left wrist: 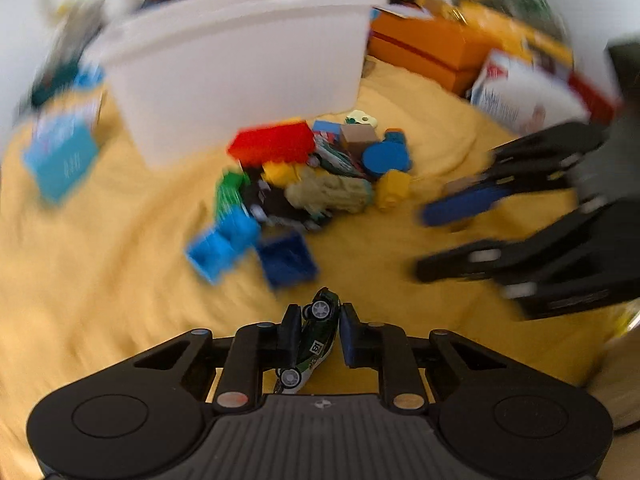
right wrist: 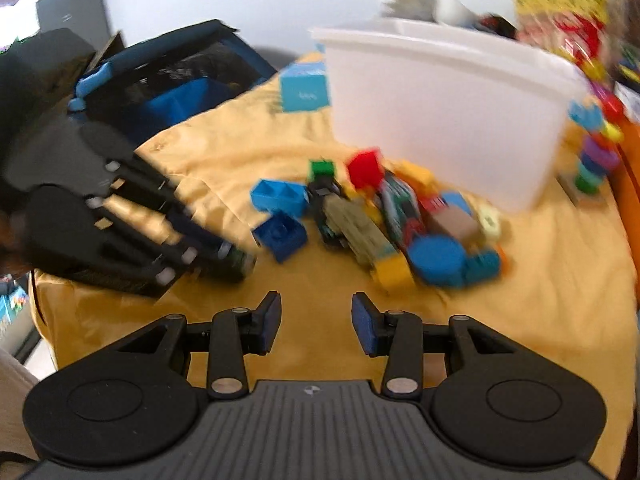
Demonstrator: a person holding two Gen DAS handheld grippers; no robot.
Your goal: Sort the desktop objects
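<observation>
1. A toy car (left wrist: 316, 336) is being gripped between the blue pads of the left gripper (left wrist: 319, 334); the car is being held tilted, nose away from the camera, with two wheels and a number on its side showing.
2. The left gripper's jaws are being kept nearly together, with only the car's width between them.
3. The right gripper (right wrist: 316, 322) is being held open, with a wide gap between its pads and nothing in it.
4. Both grippers are being held above a yellow cloth (left wrist: 100, 260), which is being used as the cover of the table.
5. A pile of toys (left wrist: 312, 176) is being left on the cloth just in front of a white bin (left wrist: 240, 80); a red block (left wrist: 272, 142), a blue disc (left wrist: 386, 158), a light blue block (left wrist: 224, 246) and a dark blue block (left wrist: 286, 260) are being shown in it.
6. In the left wrist view, the right gripper (left wrist: 440, 236) is being seen at the right, near the pile, blurred.
7. In the right wrist view, the left gripper (right wrist: 236, 258) is being seen at the left, beside the dark blue block (right wrist: 280, 236), blurred.
8. An orange box (left wrist: 432, 48) is being shown to the right of the bin, and a blue box (left wrist: 62, 160) to its left.
</observation>
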